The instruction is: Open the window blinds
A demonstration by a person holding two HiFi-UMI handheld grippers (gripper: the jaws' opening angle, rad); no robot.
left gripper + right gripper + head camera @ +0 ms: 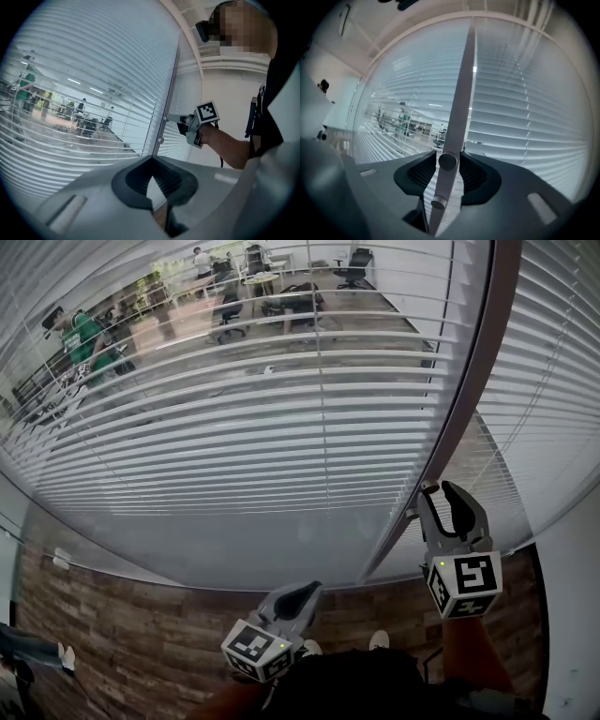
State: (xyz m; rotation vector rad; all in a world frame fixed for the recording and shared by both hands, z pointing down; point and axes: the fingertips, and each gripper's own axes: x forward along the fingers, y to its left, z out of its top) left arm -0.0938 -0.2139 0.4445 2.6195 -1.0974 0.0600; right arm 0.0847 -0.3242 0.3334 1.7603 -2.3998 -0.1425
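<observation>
White slat blinds (281, 427) hang behind glass, their slats tilted enough that an office shows through. A dark upright frame post (469, 399) divides them from a second blind (553, 381) on the right. In the right gripper view, a small round knob (447, 161) on the post (461, 84) sits between the pads of my right gripper (447, 164), with a thin gap on each side. A second knob (438, 203) sits lower. My right gripper (441, 491) points level at the post. My left gripper (307, 593) hangs low and apart from the blinds, shut and empty.
Wood-pattern floor (122, 634) lies below the window, with the person's shoes (378, 639) near the bottom edge. A white wall (574, 596) stands at the right. Beyond the glass are desks, chairs and several people.
</observation>
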